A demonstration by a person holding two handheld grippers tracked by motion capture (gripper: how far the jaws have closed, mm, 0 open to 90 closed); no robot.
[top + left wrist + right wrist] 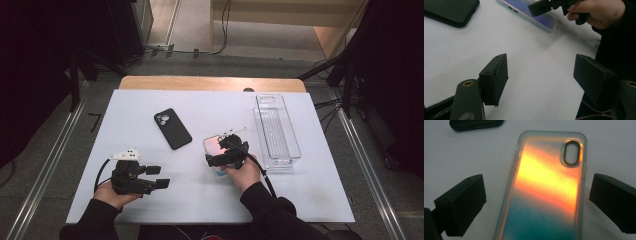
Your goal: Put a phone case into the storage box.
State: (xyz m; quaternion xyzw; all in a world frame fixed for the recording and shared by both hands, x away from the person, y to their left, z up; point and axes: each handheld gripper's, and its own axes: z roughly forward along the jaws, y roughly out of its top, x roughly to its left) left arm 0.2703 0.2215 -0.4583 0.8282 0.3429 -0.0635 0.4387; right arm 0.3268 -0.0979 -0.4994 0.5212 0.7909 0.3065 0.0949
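Observation:
An iridescent phone case (pixel 546 190) lies flat on the white table, shimmering orange and teal, its camera cutout at the far end. My right gripper (pixel 536 202) hovers just over it, open, one jaw on each long side without touching. From above the same case (pixel 216 148) peeks out from under the right gripper (pixel 226 156). A black phone case (pixel 172 128) lies left of it, camera holes up. My left gripper (pixel 156 176) rests open near the front left of the table, nothing between its jaws; in its own view the left gripper (pixel 540 77) faces bare table, with the iridescent case (pixel 531 12) beyond.
A clear plastic tray (pixel 276 131) stands lengthwise at the right of the white tabletop (pixel 210 195). Dark floor and metal rails run along both sides of the table.

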